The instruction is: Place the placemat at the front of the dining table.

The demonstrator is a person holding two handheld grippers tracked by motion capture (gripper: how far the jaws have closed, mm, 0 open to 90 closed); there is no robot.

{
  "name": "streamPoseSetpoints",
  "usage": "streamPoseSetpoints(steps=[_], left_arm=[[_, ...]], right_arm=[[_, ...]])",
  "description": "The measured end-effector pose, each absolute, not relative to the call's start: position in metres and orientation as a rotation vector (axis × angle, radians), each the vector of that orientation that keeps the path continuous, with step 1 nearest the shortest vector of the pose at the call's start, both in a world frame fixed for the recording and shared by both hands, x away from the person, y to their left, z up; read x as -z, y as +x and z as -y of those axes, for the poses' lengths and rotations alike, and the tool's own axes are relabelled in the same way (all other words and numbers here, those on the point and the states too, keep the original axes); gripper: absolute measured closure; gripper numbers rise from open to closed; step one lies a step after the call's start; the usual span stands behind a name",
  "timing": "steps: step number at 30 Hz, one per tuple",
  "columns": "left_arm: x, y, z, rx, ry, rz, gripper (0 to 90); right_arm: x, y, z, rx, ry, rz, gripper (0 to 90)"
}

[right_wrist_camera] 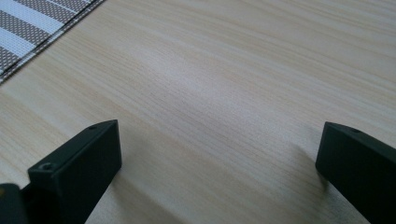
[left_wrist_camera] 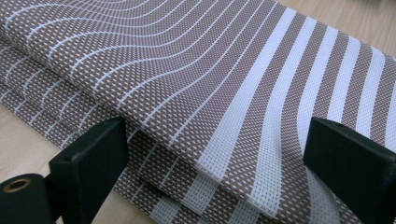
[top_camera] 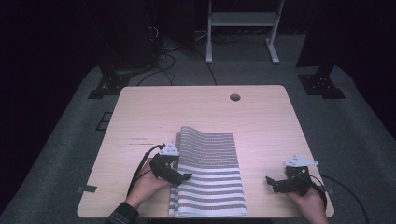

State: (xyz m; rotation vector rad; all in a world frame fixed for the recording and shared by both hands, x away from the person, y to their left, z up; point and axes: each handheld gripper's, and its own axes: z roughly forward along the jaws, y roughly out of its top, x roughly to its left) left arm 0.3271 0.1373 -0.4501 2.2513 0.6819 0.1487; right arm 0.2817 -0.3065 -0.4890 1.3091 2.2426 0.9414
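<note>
- High view: folded striped cloth [top_camera: 210,172] lying flat on pale wooden surface [top_camera: 261,116], near edge of cloth close to near edge of surface, far edge roughly at surface's middle.
- Long axis of cloth running near to far, far end leaning slightly left; stripes crossing that axis, wide white bands at near end, fine lines at far end.
- Left tongs [top_camera: 183,176] at left edge of cloth, about halfway along it, pointing right over the folded layers.
- Left gripper view: jaws spread wide, one either side of the stacked left edge of cloth [left_wrist_camera: 196,93], top fold bulging up between them; pads apparently not pressing, so nothing gripped yet.
- Right tongs [top_camera: 271,183] well right of cloth, resting low over bare surface, pointing left toward cloth.
- Right gripper view: jaws wide apart, bare wood between them, holding nothing; corner of cloth [right_wrist_camera: 37,23] at upper left.
- Risk, as a judgement: closing left tongs on top fold alone likely to peel one layer off, leaving lower layers behind and spoiling the stack.
- Risk: one-sided lift from left edge likely to swing or drag cloth, skewing its axis, with right side unsupported.
- Risk: lower jaw snagging the open weave or pushing cloth rightward instead of sliding under.
</note>
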Motion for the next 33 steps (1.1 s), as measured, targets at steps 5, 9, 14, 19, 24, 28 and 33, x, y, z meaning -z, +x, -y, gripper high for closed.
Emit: streamPoseSetpoints(steps=[5, 9, 14, 19, 24, 28, 33], left_arm=[[0.445, 0.325, -0.139, -0.167, 2.252, -0.673, 22.7], [0.444, 0.325, -0.139, -0.154, 2.260, -0.665, 34.2], [0.441, 0.324, -0.138, -0.136, 2.270, -0.640, 52.4], [0.441, 0.324, -0.135, -0.097, 2.286, -0.631, 71.9], [0.436, 0.323, -0.135, -0.088, 2.282, -0.614, 85.5], [0.431, 0.323, -0.133, -0.111, 2.260, -0.605, 86.2], [0.426, 0.327, -0.129, -0.119, 2.238, -0.608, 86.6]], right_arm=[[0.489, 0.282, 0.307, -0.942, 1.309, -2.242, 0.0], [0.489, 0.282, 0.307, -0.942, 1.309, -2.242, 0.0], [0.489, 0.282, 0.307, -0.942, 1.309, -2.242, 0.0], [0.489, 0.282, 0.307, -0.941, 1.309, -2.243, 0.0], [0.489, 0.282, 0.307, -0.941, 1.309, -2.243, 0.0], [0.489, 0.282, 0.307, -0.941, 1.309, -2.243, 0.0], [0.489, 0.282, 0.307, -0.942, 1.309, -2.242, 0.0]])
